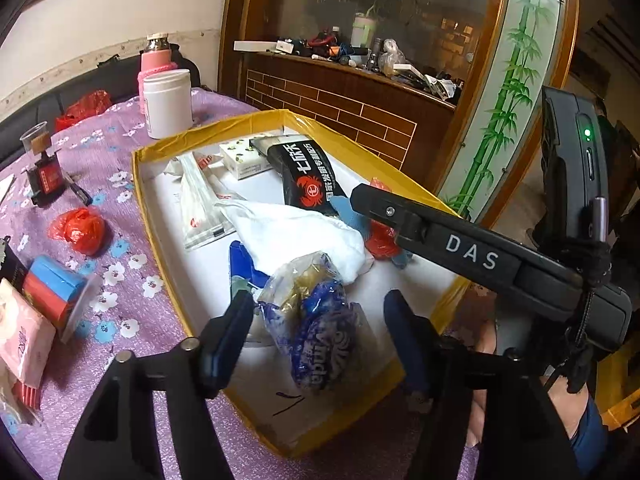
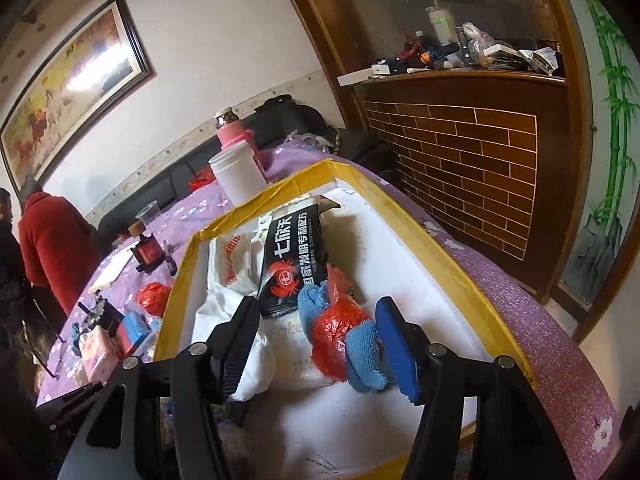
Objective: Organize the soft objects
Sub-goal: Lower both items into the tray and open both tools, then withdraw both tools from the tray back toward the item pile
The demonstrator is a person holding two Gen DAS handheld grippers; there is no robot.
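Note:
A white box with a yellow-taped rim (image 1: pixel 138 168) (image 2: pixel 440 240) holds soft things. My left gripper (image 1: pixel 318 316) is open over the box's near end. A clear plastic bag with blue print (image 1: pixel 316 320) lies between its fingers with a gap on each side. My right gripper (image 2: pixel 316 316) is open around a red plastic bag (image 2: pixel 336 328) wrapped in a blue cloth (image 2: pixel 366 360) that rests on the box floor. The cloth lies close to the right pad. Further in lie a white cloth (image 1: pixel 296 232) (image 2: pixel 256 356) and a black packet with a red crab (image 1: pixel 308 176) (image 2: pixel 292 256).
On the purple flowered tablecloth left of the box lie a red bag (image 1: pixel 82 230), a blue and red block (image 1: pixel 52 288) and a pink tissue pack (image 1: pixel 24 340). A white jar (image 1: pixel 166 102) and a pink bottle (image 1: pixel 156 56) stand behind. A person in a red coat (image 2: pixel 52 240) stands at the far left.

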